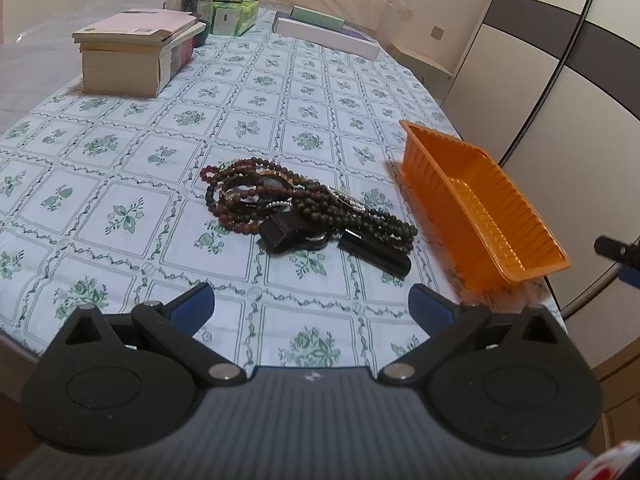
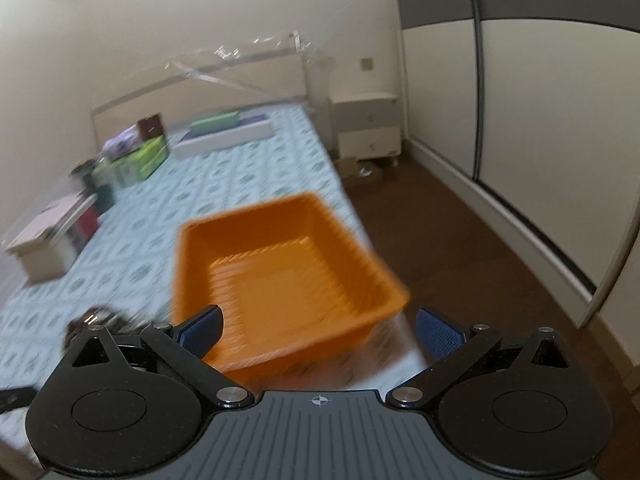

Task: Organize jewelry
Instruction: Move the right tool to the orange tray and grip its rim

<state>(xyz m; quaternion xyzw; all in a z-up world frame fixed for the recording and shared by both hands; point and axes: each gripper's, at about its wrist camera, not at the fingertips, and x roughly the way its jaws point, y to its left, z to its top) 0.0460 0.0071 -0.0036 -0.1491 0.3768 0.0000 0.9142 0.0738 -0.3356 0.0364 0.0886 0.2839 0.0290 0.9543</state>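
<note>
Ahead of the left tongs [image 1: 311,307], pads spread apart and holding nothing, a tangled heap of bead strings and dark pieces, the jewelry [image 1: 296,208], lies on the floral-clothed surface [image 1: 120,152], likely piled for sorting. Right of that heap sits an orange tray [image 1: 480,204], empty, probably the destination. Right tongs [image 2: 318,330] also gape apart, hovering just before the tray's near rim; view blurred
</note>
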